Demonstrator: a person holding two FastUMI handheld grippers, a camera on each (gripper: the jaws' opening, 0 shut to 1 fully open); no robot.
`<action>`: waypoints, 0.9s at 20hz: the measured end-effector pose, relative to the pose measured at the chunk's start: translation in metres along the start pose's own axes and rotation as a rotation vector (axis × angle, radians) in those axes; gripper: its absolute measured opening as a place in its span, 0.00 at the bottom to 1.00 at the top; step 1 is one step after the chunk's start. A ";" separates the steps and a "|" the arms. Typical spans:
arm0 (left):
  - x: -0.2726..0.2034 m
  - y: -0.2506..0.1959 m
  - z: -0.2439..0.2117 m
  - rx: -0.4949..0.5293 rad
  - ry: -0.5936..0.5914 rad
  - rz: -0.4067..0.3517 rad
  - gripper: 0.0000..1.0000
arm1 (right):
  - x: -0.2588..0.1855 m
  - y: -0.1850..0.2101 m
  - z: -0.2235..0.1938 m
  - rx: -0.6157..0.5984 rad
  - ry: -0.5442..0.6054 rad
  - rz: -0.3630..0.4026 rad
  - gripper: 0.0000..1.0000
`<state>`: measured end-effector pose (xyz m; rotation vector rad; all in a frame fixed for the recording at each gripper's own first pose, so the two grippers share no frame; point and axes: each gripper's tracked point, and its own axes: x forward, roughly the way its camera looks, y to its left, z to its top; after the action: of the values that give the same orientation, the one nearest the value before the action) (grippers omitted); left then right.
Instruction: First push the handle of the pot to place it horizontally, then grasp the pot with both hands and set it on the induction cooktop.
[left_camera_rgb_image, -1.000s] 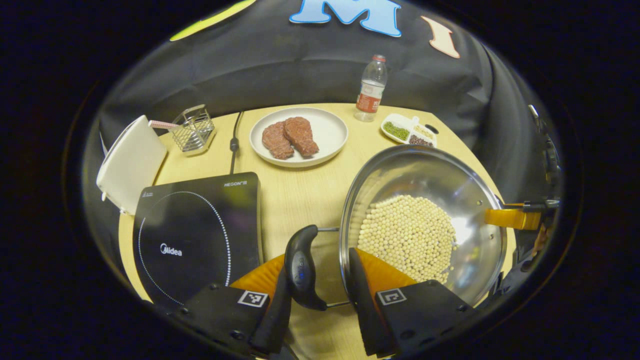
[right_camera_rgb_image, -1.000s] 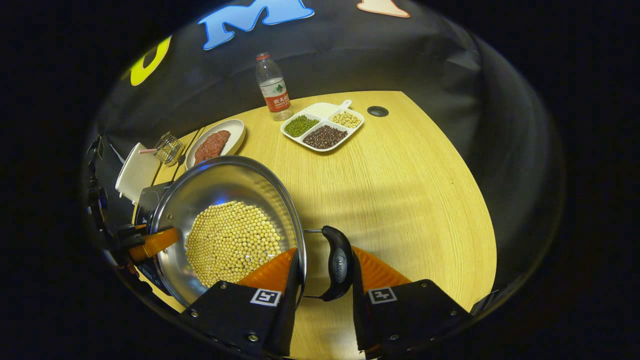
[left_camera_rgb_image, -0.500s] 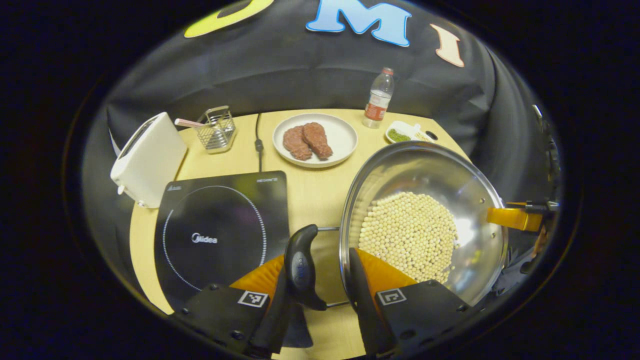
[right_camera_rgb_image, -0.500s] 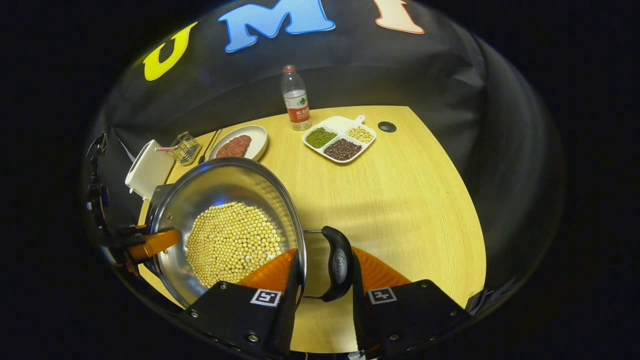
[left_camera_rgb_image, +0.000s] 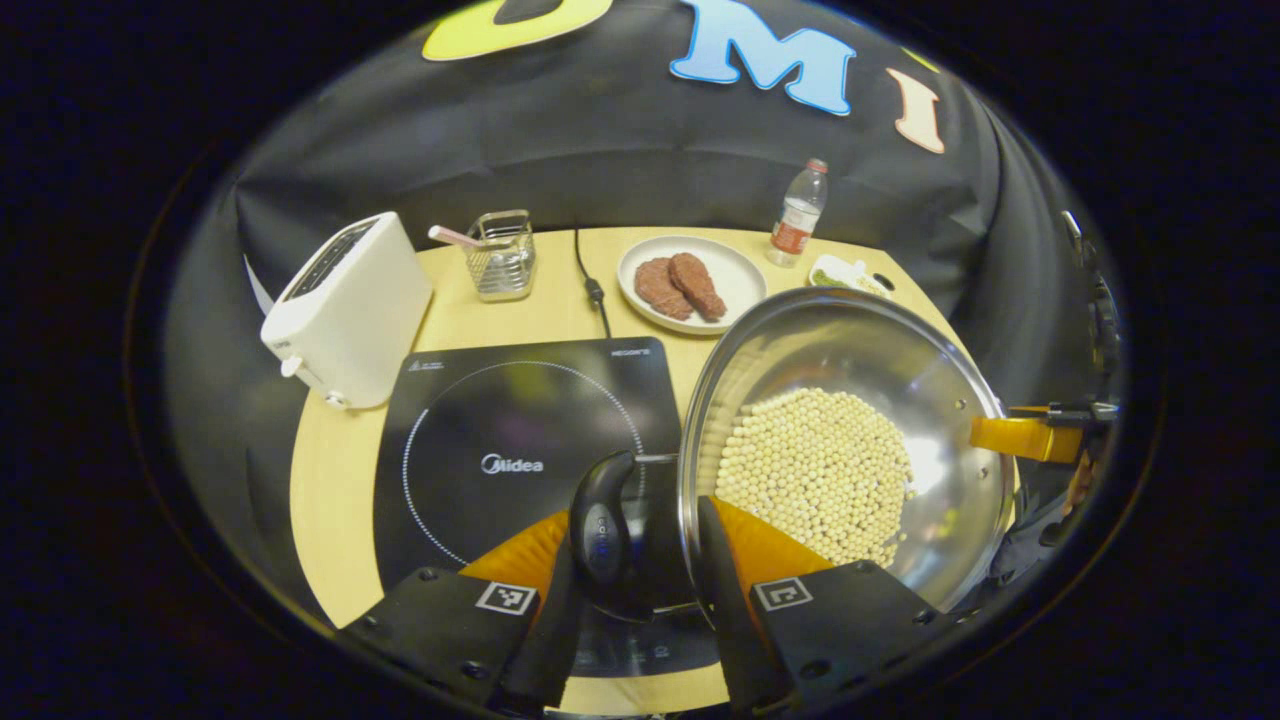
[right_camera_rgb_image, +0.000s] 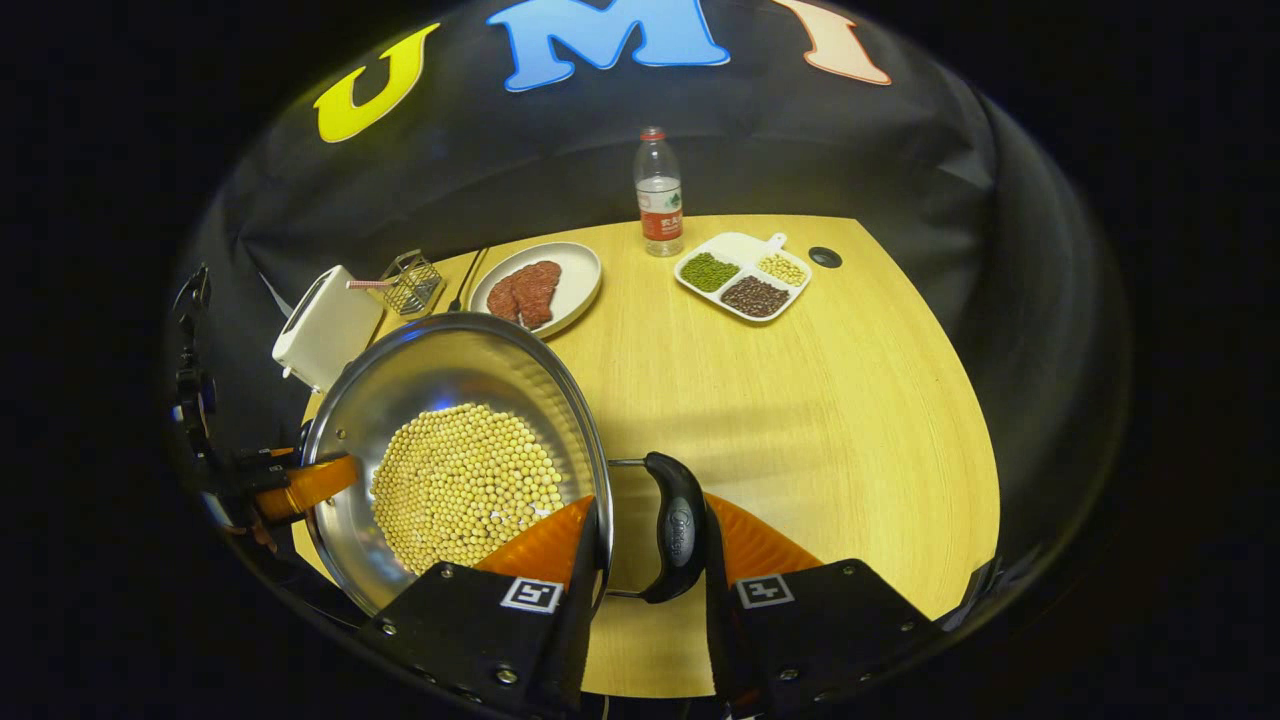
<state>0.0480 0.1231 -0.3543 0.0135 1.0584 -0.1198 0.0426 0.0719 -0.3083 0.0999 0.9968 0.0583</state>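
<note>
Pot (left_camera_rgb_image: 850, 450) above wooden table (right_camera_rgb_image: 800, 400), beside cooktop (left_camera_rgb_image: 500, 440).

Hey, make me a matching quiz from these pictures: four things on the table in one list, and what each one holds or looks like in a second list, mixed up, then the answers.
Things:
1. pot
2. round plate
3. divided tray
4. toaster

Descriptions:
A. three compartments with green, dark and pale beans
B. white, with slots on top
C. shiny metal, holding a layer of pale beans
D. two brown pieces of meat

Pairs: 1-C, 2-D, 3-A, 4-B
</note>
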 end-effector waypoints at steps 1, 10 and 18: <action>-0.002 0.008 -0.002 -0.005 0.002 0.003 0.62 | 0.002 0.008 0.000 -0.006 0.002 0.001 0.48; -0.011 0.084 0.001 -0.019 0.006 0.029 0.65 | 0.016 0.079 0.006 -0.017 0.017 0.024 0.48; -0.008 0.141 -0.001 -0.059 0.014 0.047 0.65 | 0.030 0.131 0.015 -0.049 0.029 0.038 0.48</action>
<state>0.0580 0.2635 -0.3540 -0.0140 1.0743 -0.0456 0.0710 0.2039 -0.3108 0.0737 1.0222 0.1193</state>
